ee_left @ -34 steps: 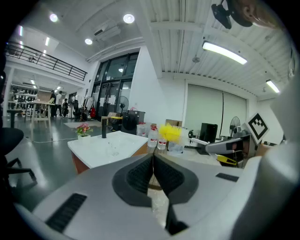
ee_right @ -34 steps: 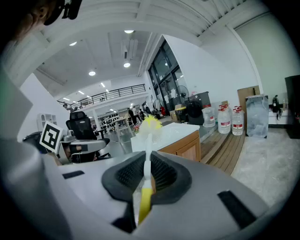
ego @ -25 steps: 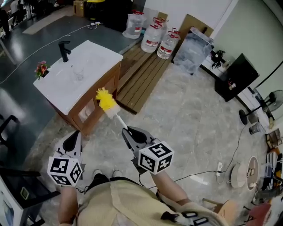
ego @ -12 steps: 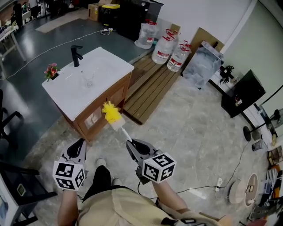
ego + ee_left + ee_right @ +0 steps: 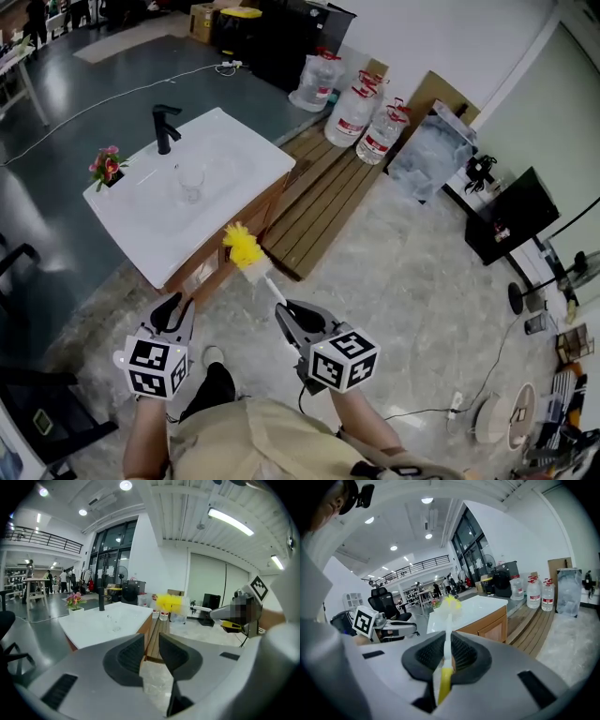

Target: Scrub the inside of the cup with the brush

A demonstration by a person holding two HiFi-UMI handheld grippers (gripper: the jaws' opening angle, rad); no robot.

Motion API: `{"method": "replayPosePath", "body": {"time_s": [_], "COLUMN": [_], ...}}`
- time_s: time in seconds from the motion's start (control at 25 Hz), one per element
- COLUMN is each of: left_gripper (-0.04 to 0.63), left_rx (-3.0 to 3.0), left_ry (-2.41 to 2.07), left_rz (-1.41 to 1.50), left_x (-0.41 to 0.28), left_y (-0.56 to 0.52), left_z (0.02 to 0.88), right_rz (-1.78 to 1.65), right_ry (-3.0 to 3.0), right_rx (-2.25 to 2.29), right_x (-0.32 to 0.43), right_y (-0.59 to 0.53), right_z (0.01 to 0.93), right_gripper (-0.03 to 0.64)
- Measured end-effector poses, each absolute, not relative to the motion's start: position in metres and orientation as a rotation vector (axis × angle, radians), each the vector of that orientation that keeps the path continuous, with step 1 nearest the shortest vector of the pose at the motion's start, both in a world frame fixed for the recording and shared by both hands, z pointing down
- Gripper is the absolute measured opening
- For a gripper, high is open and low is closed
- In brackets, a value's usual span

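Note:
A clear glass cup [image 5: 190, 183] stands in the white basin of the vanity [image 5: 150, 230]. My right gripper [image 5: 292, 317] is shut on the white handle of a brush. The brush's yellow bristle head [image 5: 246, 249] points at the vanity's front edge, well short of the cup. In the right gripper view the handle runs up between the pads [image 5: 457, 653] to the bristles [image 5: 450, 603]. My left gripper [image 5: 174, 309] hovers low, left of the brush. Its jaws are opening, with a narrow gap in the left gripper view [image 5: 151, 651] and nothing between them.
A black tap [image 5: 166, 127] and a small pot of flowers [image 5: 106, 167] sit on the vanity top. A wooden slatted platform [image 5: 314, 202] lies to its right, with large water jugs [image 5: 356, 112] behind. A cable runs across the marble floor [image 5: 422, 281].
The vanity now lies nearer and more central in the head view. Both grippers have moved with the person toward it. The brush stays in the right gripper.

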State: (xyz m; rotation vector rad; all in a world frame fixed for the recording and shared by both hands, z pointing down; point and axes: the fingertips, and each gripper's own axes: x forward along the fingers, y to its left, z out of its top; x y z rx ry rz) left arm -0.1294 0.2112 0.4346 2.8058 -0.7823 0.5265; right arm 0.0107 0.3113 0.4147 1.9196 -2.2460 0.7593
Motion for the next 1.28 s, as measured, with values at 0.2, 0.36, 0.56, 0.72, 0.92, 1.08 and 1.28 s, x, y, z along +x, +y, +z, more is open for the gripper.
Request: {"method": "replayPosePath", "body": {"time_s": [0.2, 0.36, 0.56, 0.72, 0.92, 1.08, 1.28], "left_gripper": [0.104, 0.11, 0.11, 0.11, 0.11, 0.11, 0.11], "left_rx": [2.788, 2.769, 2.772, 2.736, 2.704, 2.669, 2.644], "left_ry": [-0.758, -0.712, -0.689, -0.738, -0.813, -0.881, -0.935], "left_rz": [0.533, 0.559, 0.601, 0.569, 0.58, 0.614, 0.705], "left_x": [-0.12, -0.112, -0.106, -0.101, -0.087, -0.07, -0.044], "left_y": [0.156, 0.124, 0.088, 0.066, 0.034, 0.012, -0.015], "left_z": [0.442, 0.451, 0.46, 0.462, 0.466, 0.473, 0.488], "right_rz": [0.722, 0.696, 0.655, 0.641, 0.59, 0.565, 0.496], "right_ry": [-2.223, -2.201, -2.154, -2.142, -2.145, -2.159, -2.162], "right_rx": [1.862, 1.798, 1.743, 1.685, 1.589, 1.473, 1.331], "right_x": [0.017, 0.019, 0.026, 0.04, 0.065, 0.082, 0.103], "right_y": [0.251, 0.211, 0.17, 0.146, 0.102, 0.069, 0.029], "right_z": [0.415, 0.415, 0.419, 0.421, 0.426, 0.43, 0.434], "right_gripper": [0.044, 0.044, 0.044, 0.044, 0.044, 0.044, 0.044]}}
